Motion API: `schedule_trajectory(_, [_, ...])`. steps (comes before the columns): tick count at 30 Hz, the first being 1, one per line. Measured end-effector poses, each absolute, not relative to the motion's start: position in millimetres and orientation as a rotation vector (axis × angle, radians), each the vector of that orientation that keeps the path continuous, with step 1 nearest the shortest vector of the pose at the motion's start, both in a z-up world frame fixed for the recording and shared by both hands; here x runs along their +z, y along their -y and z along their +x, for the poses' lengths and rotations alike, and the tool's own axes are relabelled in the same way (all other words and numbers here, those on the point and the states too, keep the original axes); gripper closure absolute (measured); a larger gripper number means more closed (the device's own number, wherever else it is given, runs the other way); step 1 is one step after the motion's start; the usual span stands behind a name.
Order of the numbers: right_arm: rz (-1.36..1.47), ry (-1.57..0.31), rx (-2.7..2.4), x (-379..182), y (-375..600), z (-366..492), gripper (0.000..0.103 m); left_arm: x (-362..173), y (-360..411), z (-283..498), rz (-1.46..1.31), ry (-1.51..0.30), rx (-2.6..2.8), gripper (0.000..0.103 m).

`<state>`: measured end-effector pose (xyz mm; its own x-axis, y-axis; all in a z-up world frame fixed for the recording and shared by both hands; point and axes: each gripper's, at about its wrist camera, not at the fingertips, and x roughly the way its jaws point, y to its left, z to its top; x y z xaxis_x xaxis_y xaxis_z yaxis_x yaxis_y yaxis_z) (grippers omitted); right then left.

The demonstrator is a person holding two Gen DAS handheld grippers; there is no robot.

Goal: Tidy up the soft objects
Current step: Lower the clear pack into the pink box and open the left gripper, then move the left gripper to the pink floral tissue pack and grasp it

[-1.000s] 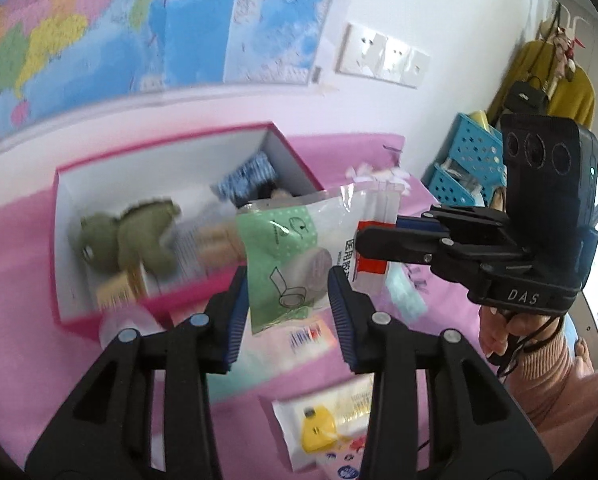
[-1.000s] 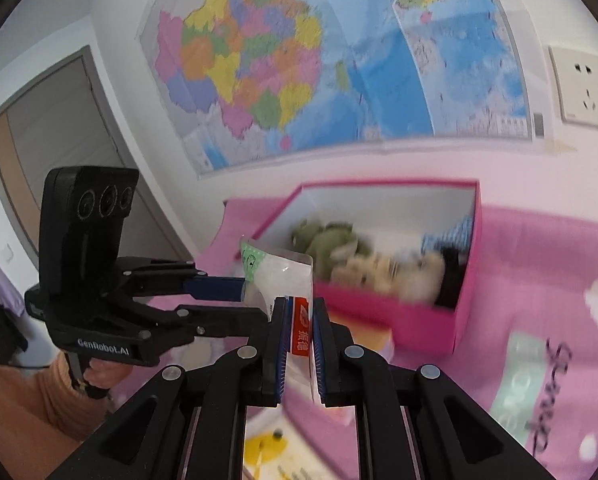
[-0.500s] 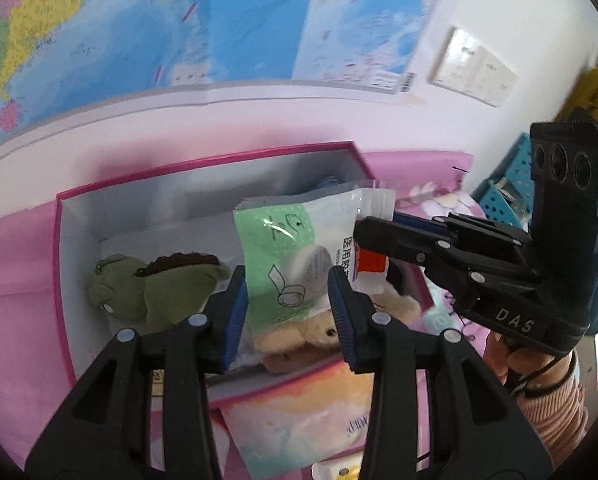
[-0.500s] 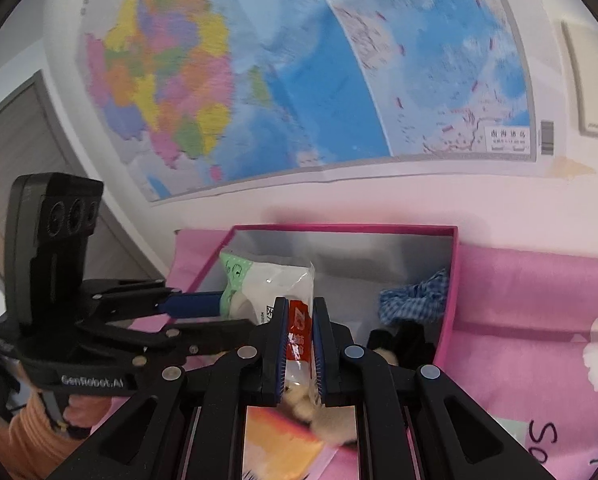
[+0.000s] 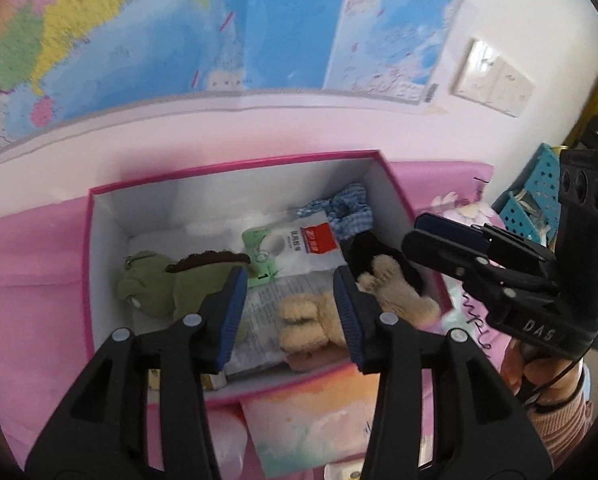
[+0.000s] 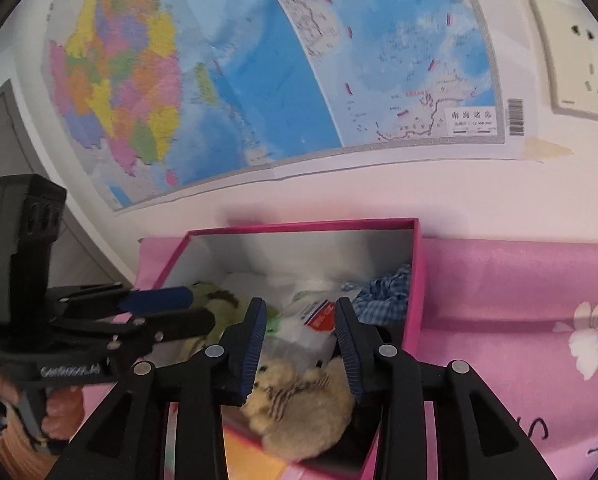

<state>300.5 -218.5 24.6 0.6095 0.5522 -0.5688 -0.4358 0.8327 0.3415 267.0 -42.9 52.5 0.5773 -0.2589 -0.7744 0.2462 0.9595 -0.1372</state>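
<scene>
Left wrist view: both claws, left claw (image 5: 287,312) and right claw (image 6: 301,346), gape wide and empty above the pink box (image 5: 235,166). At frame centre, beyond the fingertips, the plastic packet (image 5: 295,246) lies inside it among a green plush (image 5: 159,286), tan bear (image 5: 323,316) and checked cloth (image 5: 349,210).

Likely a home bedroom: wall map (image 6: 267,80), pink floral bedsheet (image 6: 539,320), wall socket (image 6: 575,64), blue baskets (image 5: 539,208) and blurred yellow clothing at the edge.
</scene>
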Motion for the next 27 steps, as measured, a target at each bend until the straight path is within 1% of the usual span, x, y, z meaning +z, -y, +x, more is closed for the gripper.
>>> schedule_trajectory(3, [0.182,-0.687,0.615,34,226,278,0.065,66,40,236,-0.003,-0.843,-0.350,0.056])
schedule_trajectory(6, [0.196,-0.660,0.683,46,234,249,0.057,76,41,206,0.004,-0.796,-0.403,0.052])
schedule_trajectory(13, [0.204,-0.624,0.797,64,249,186,0.052,81,33,135,0.026,-0.740,-0.482,0.051])
schedule_trajectory(20, [0.201,-0.646,0.846,61,264,136,0.050,52,25,85,0.029,-0.793,-0.546,0.051])
schedule_trajectory(22, [0.193,-0.665,0.846,55,266,125,0.047,42,25,75,0.031,-0.813,-0.551,0.051])
schedule_trajectory(27, [0.186,-0.753,0.850,25,265,100,0.047,11,27,56,0.019,-0.894,-0.592,0.051])
